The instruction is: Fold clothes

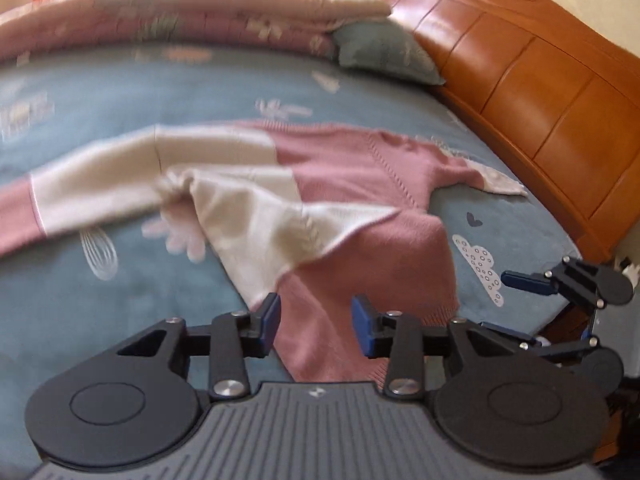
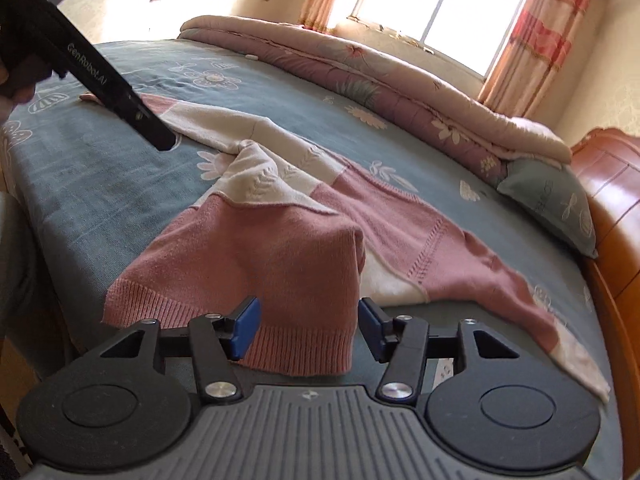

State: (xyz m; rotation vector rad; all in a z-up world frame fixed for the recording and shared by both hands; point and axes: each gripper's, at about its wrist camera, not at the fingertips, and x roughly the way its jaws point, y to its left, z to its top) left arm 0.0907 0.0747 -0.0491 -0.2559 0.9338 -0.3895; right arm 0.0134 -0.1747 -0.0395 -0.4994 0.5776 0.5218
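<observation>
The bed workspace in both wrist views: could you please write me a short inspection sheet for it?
Surface: bed with a blue-grey flower-print cover, mostly bare.
Job's things: one pink and cream knit sweater, spread crumpled, part of its hem side turned over, sleeves stretched out to either side.
Clutter: folded quilt along the far edge; pillow by the headboard.
Grippers: left gripper open, over the sweater's pink hem area, gripping nothing; right gripper open, its blue pads either side of the ribbed hem, not closed on it.
Cables: nothing seen.
Surroundings: wooden headboard, window with patterned curtains.
</observation>
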